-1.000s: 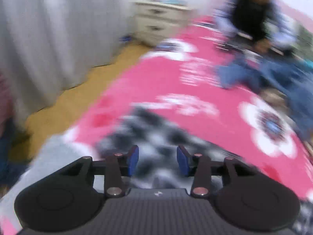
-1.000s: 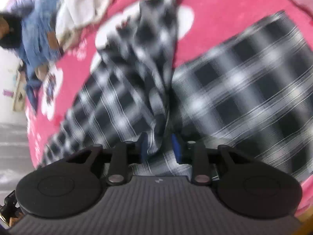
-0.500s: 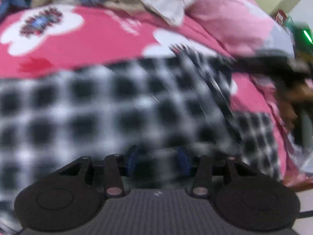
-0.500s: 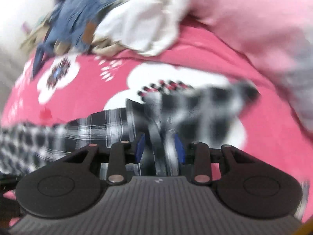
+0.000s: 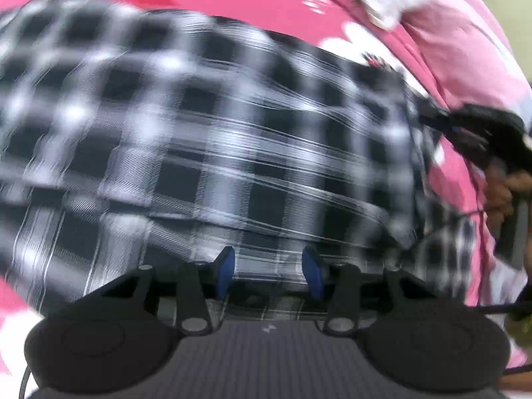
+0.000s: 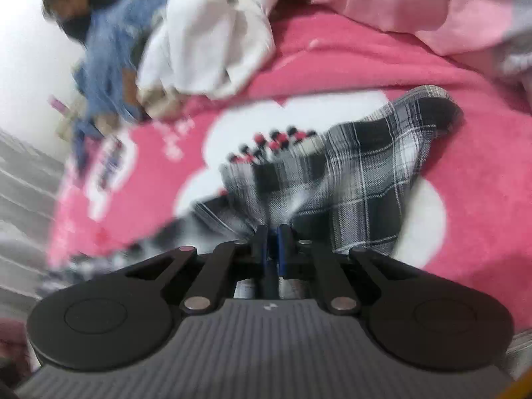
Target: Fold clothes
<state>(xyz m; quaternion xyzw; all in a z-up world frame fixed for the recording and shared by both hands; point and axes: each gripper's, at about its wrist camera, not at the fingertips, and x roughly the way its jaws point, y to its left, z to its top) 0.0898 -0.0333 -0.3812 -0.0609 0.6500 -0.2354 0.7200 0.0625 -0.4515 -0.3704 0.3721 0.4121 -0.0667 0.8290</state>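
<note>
- The black-and-white plaid shirt (image 5: pixel 212 139) lies spread over the pink flowered blanket (image 6: pixel 475 173) on the bed. In the left wrist view its cloth fills most of the frame.
- The left gripper (image 5: pixel 267 274) has its blue pads spread apart, with plaid cloth lying between and beneath them. They are not pressed onto it.
- The right gripper (image 6: pixel 273 249) has its pads pressed nearly together on a bunched fold of the shirt. A loose piece, perhaps a sleeve or a corner, trails from there toward the pillow end of the bed.
- In the left wrist view the right gripper (image 5: pixel 478 133) and its hand (image 5: pixel 505 193) sit at the shirt's right edge, so the cloth runs lengthwise between the two tools.
- My judgement is that the right side, which already has a grip, leads any fold. The left has cloth within reach.
- A heap of jeans and white clothes (image 6: pixel 206 43) lies at the blanket's far edge, with another person (image 6: pixel 73 6) behind it.
</note>
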